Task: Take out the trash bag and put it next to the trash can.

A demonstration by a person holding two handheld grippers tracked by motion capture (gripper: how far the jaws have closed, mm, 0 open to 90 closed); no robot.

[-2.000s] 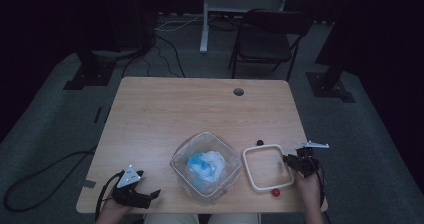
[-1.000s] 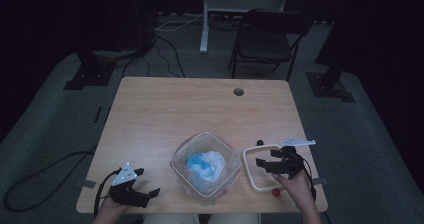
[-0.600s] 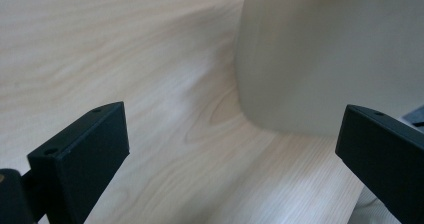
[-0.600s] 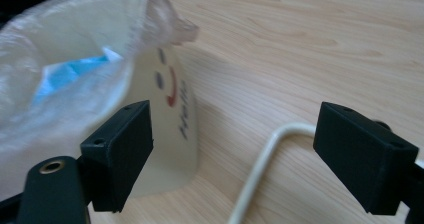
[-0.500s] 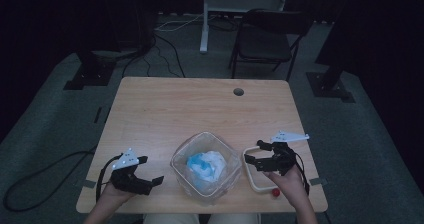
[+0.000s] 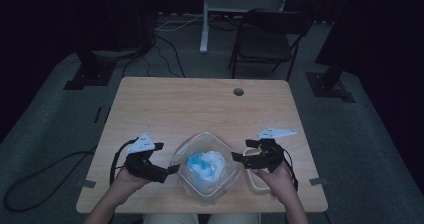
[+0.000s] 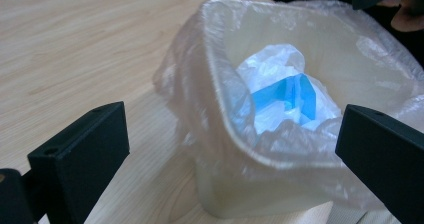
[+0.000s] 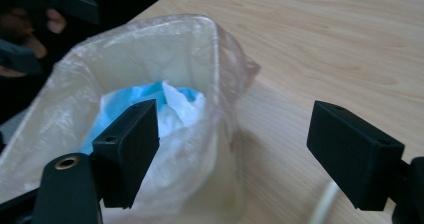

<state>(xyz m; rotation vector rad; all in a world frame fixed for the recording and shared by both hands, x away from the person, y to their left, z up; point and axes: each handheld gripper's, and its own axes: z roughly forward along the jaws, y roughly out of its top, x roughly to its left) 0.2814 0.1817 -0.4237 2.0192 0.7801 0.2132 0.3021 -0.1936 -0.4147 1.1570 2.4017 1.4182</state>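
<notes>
Dim light covers a room with a grey carpeted floor, where a folding chair stands beyond a pale wooden bench. Black cables trail over the floor at the far side and off to the left of the bench.

Near the bench's front edge, at its middle, stands a clear plastic container lined with a thin plastic bag, whose edge is folded out over the rim. Inside lies crumpled white and blue material. Just to the right of the container, a white lid lies flat on the bench, partly under the right hand.

The left gripper is held just left of the container, pointing at its side. Its fingers are spread wide and released, with the container's near corner between them in the left gripper view, though neither finger touches the bag or the wall.

The right gripper is held at the container's right side, above the lid. Its fingers have just been closing a little yet stand well apart, released; in the right gripper view one finger stands in front of the bagged opening and the other over bare bench, with the container's rim between them and nothing grasped.
</notes>
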